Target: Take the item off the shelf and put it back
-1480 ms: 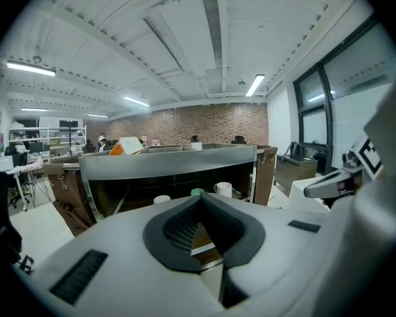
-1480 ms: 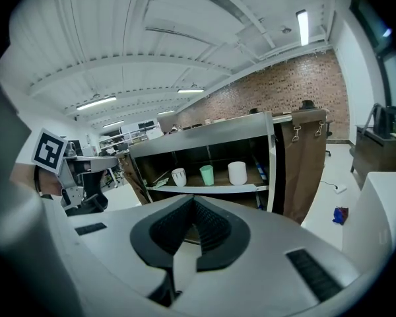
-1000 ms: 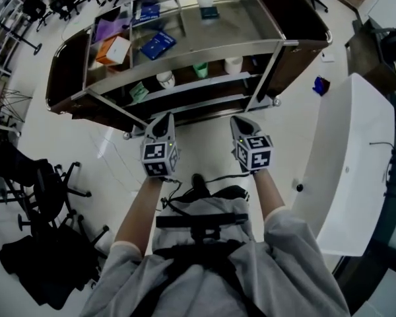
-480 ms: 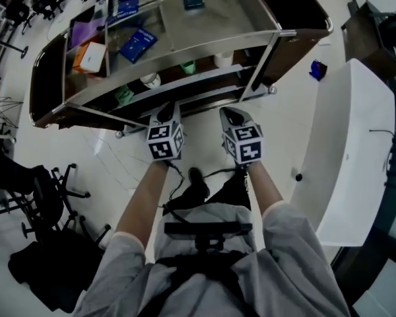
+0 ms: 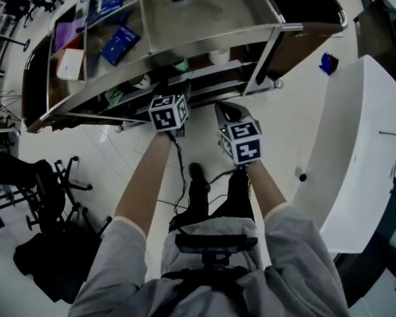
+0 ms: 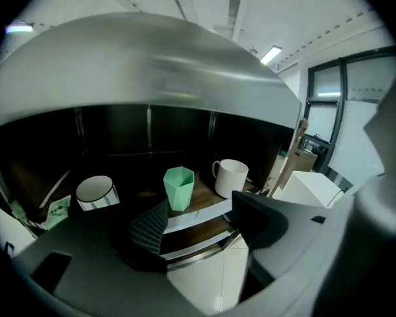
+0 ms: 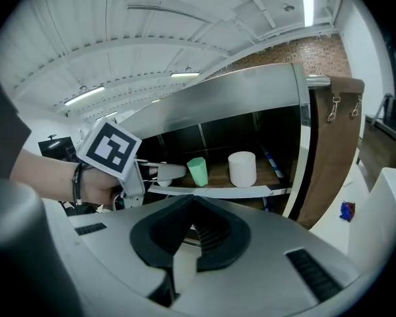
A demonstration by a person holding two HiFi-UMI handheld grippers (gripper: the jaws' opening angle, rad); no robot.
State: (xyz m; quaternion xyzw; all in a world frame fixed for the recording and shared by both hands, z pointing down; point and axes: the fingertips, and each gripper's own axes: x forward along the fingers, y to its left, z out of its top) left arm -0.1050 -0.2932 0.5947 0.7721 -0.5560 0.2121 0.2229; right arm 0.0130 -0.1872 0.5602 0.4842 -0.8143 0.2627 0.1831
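On the middle shelf [image 6: 204, 211] stand a green faceted cup [image 6: 179, 187] [image 7: 198, 171] [image 5: 180, 65] and a white mug [image 6: 230, 177] [image 7: 242, 168] [image 5: 218, 56]. My left gripper [image 6: 201, 220] [image 5: 166, 101] is at the shelf's front edge, pointing at the green cup from a short way off. Its jaws are opening and nothing is between them. In the right gripper view its fingertips [image 7: 166, 172] reach in just left of the cup. My right gripper [image 7: 193, 207] [image 5: 228, 111] hangs back over the floor, shut and empty.
A white dark-rimmed cup [image 6: 96, 190] and a green packet [image 6: 56, 210] sit further left on the same shelf. The top tier holds a blue box [image 5: 121, 41] and a white-orange box [image 5: 69, 61]. A white counter [image 5: 356, 144] stands right; a chair and bags [image 5: 36, 183] are left.
The shelf has come closer in the head view. My left gripper has moved forward and up to the middle shelf's edge; the right one stayed back beside it.
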